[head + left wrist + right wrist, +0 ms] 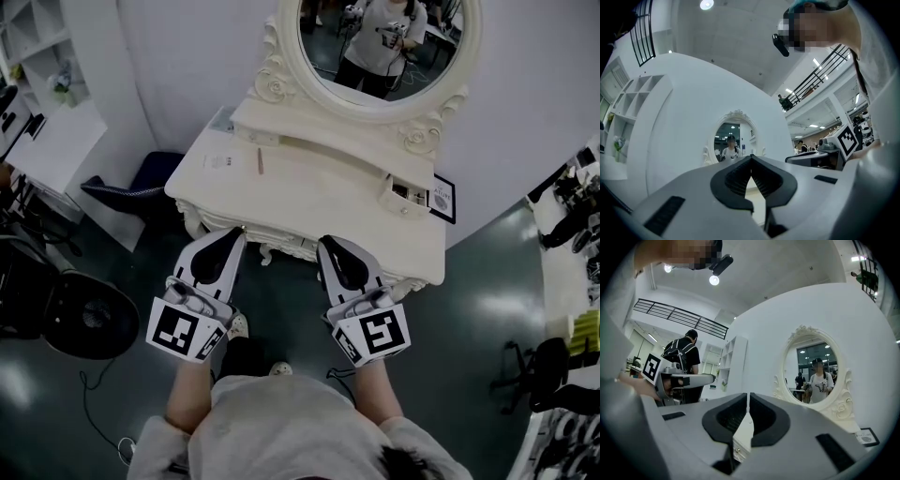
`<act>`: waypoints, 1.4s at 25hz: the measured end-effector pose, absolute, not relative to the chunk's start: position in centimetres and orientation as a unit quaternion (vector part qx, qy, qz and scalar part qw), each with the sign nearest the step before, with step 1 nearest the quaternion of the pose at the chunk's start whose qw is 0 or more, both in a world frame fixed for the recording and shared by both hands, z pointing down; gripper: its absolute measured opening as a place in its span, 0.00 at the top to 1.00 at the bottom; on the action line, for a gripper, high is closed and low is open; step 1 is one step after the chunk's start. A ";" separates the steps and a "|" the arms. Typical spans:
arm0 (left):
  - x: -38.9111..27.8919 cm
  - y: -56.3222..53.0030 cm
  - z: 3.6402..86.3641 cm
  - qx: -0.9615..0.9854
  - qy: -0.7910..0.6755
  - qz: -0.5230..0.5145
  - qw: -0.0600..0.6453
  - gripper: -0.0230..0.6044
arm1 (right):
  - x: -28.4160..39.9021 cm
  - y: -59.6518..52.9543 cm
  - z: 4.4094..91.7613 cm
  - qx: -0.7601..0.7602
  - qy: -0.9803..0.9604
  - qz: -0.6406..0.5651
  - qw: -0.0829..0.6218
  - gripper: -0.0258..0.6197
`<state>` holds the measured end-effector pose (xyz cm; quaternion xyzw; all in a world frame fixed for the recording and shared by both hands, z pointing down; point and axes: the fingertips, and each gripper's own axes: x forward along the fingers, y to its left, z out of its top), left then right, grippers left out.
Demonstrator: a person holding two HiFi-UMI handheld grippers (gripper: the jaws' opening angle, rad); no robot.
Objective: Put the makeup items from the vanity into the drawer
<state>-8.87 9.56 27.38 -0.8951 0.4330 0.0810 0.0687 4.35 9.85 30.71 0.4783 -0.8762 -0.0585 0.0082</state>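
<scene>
Head view, vanity: a white vanity [309, 202] stands against the wall, with an oval mirror [375, 105] rising at its back edge.
Head view, makeup items: a thin brown stick [260, 160] lies on the left part of the top, and a pale flat packet [217, 161] lies just beside it on the left. A small open box [403, 194] sits near the right rear corner; what is in it is too small to tell.
Head view, other things: a black-framed card [442, 199] stands just beside the box.
Head view, grippers: the left gripper [238, 235] and the right gripper [325, 246] hover side by side at the vanity's front edge. Their tips point toward it, well apart from every item on top.
Left gripper view, jaws: the two tips meet with nothing between them. The pale vanity top shows through the gap below the tips, and the mirror lies beyond.
Right gripper view, jaws: they are drawn nearly together, with only a thin slit between the tips, and hold nothing. A small knob [736, 450] on the vanity's front shows below them, with the mirror at the right.
</scene>
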 end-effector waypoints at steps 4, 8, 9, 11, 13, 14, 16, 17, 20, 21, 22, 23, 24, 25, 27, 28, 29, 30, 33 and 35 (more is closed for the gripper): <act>-9.9 6.5 27.0 -0.900 0.424 0.081 0.068 0.94 | 3.1 6.8 30.3 0.484 -0.873 -0.056 0.006 0.91; -11.2 3.3 26.7 -0.906 0.409 0.081 0.070 0.94 | 1.5 3.7 30.0 0.494 -0.867 -0.058 0.000 0.91; -11.5 2.4 26.6 -0.908 0.405 0.082 0.071 0.94 | 1.1 3.0 29.9 0.497 -0.866 -0.059 -0.001 0.91; -12.1 0.9 26.4 -0.911 0.398 0.083 0.073 0.94 | 0.4 1.6 29.6 0.502 -0.863 -0.061 -0.003 0.91; -12.8 -0.5 26.3 -0.914 0.391 0.084 0.074 0.94 | -0.4 0.4 29.4 0.507 -0.860 -0.063 -0.005 0.91; -13.1 -1.2 26.2 -0.915 0.388 0.085 0.074 0.94 | -0.7 -0.2 29.4 0.510 -0.858 -0.064 -0.006 0.91; -13.6 -2.4 26.2 -0.917 0.381 0.086 0.075 0.94 | -1.3 -1.2 29.3 0.515 -0.854 -0.066 -0.006 0.91; -13.8 -3.0 26.2 -0.918 0.379 0.087 0.075 0.94 | -1.5 -1.7 29.3 0.518 -0.853 -0.066 -0.006 0.91; -14.6 -4.5 26.1 -0.921 0.371 0.089 0.076 0.94 | -2.2 -3.1 29.2 0.527 -0.847 -0.066 -0.008 0.91; -14.9 -5.1 26.1 -0.922 0.369 0.090 0.076 0.94 | -2.4 -3.6 29.2 0.530 -0.845 -0.066 -0.009 0.91; -15.2 -5.6 26.1 -0.923 0.366 0.091 0.077 0.94 | -2.7 -4.1 29.2 0.532 -0.844 -0.067 -0.010 0.91; -15.5 -6.1 26.1 -0.924 0.364 0.091 0.078 0.94 | -3.0 -4.5 29.2 0.535 -0.842 -0.067 -0.011 0.91; -15.8 -6.5 26.1 -0.925 0.361 0.091 0.078 0.94 | -3.3 -4.9 29.2 0.537 -0.841 -0.068 -0.012 0.91; -16.1 -6.8 26.2 -0.926 0.359 0.090 0.079 0.94 | -3.6 -5.2 29.3 0.539 -0.839 -0.068 -0.014 0.91; -16.8 -7.6 26.4 -0.928 0.354 0.088 0.079 0.94 | -4.3 -5.9 29.5 0.542 -0.837 -0.067 -0.016 0.91; -17.1 -8.0 26.5 -0.928 0.353 0.087 0.079 0.94 | -4.6 -6.2 29.6 0.544 -0.836 -0.068 -0.016 0.91; -17.4 -8.4 26.6 -0.929 0.351 0.087 0.079 0.94 | -5.0 -6.5 29.7 0.544 -0.836 -0.069 -0.015 0.91; -17.6 -8.8 26.7 -0.929 0.349 0.087 0.079 0.94 | -5.3 -6.8 29.7 0.545 -0.835 -0.071 -0.013 0.91; -17.8 -9.8 27.1 -0.932 0.343 0.089 0.076 0.94 | -5.8 -7.6 30.1 0.547 -0.834 -0.072 -0.007 0.91; -17.7 -10.5 27.4 -0.934 0.338 0.089 0.073 0.94 | -5.9 -8.1 30.3 0.550 -0.832 -0.069 -0.003 0.91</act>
